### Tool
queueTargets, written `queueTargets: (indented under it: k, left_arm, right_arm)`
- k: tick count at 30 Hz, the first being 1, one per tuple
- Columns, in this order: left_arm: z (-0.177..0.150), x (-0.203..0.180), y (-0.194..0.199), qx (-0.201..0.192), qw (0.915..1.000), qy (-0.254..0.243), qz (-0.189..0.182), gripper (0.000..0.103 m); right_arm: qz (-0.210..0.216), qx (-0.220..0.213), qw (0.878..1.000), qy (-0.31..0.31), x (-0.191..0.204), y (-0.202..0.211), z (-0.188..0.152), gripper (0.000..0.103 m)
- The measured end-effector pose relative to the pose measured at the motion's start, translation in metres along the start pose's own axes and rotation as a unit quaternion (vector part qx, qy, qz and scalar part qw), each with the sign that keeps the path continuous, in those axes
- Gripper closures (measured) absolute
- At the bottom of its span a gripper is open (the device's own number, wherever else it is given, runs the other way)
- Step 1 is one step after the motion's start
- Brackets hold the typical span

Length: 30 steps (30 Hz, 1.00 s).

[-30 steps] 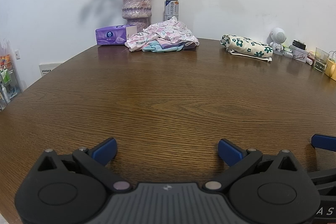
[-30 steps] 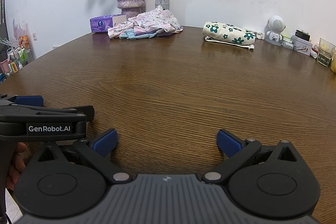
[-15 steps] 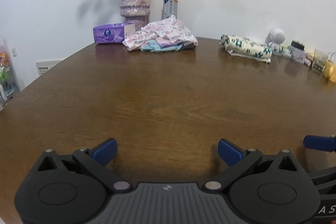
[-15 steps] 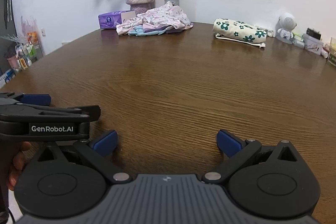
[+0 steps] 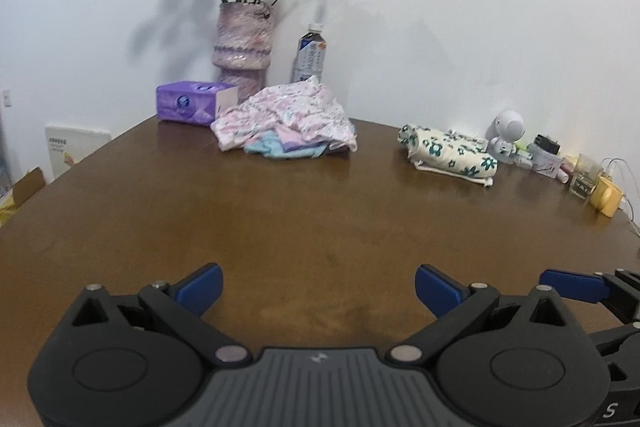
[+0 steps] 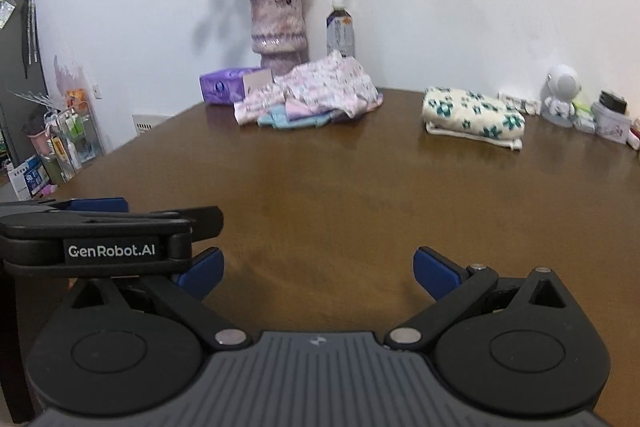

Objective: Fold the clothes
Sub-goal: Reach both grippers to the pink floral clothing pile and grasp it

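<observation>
A loose heap of clothes [image 5: 288,121] [image 6: 312,93], pink floral on top with blue and purple pieces under it, lies at the far side of the brown wooden table [image 5: 304,219] [image 6: 352,195]. A folded cream cloth with green flowers [image 5: 450,153] [image 6: 474,117] rests to its right. My left gripper [image 5: 318,287] is open over the near table, holding nothing. My right gripper [image 6: 318,269] is open too, empty, close beside the left one. Both are far from the clothes.
Behind the heap stand a vase of dried roses [image 5: 243,47], a water bottle [image 5: 310,55] and a purple tissue box [image 5: 192,103]. A white robot figure [image 5: 508,133], small jars and a yellow object [image 5: 608,197] crowd the far right edge. Shelves with clutter [image 6: 60,143] stand left of the table.
Both grippers have risen and tipped upward, so the views show more wall and the clothes sit lower in frame. Both stay open.
</observation>
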<state>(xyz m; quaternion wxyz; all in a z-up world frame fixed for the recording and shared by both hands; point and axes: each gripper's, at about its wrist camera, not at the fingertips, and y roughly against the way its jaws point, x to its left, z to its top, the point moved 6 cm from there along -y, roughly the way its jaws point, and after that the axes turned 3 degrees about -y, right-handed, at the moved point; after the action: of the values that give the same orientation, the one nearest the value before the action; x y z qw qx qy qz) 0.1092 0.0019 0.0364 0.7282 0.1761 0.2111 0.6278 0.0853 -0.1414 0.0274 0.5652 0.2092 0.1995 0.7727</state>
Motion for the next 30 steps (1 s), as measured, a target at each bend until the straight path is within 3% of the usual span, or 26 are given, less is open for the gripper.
queueTargets:
  k: [5,11,19,24,30]
  left_arm:
    - [0.026,0.001,-0.017,-0.004,0.9998,-0.011,-0.017,0.0]
    - [0.055,0.007,-0.054,-0.001,0.9993,-0.036,0.003,0.0]
    - [0.094,0.016,-0.104,0.004,0.9971,-0.07,0.029,0.0]
    - [0.114,0.03,-0.147,0.004,0.9947,-0.089,0.052,0.001]
    - [0.132,0.054,-0.209,0.006,0.9927,-0.101,0.067,0.009]
  right_arm:
    - [0.008,-0.006,1.0,0.003,-0.003,-0.015,0.026,0.0]
    - [0.012,-0.001,1.0,0.003,-0.008,-0.045,0.057,0.0]
    - [-0.001,0.027,1.0,0.006,-0.03,-0.104,0.086,0.0]
    - [-0.015,0.015,1.0,0.005,-0.041,-0.141,0.118,0.0]
    - [-0.022,0.02,1.0,0.005,-0.053,-0.207,0.143,0.007]
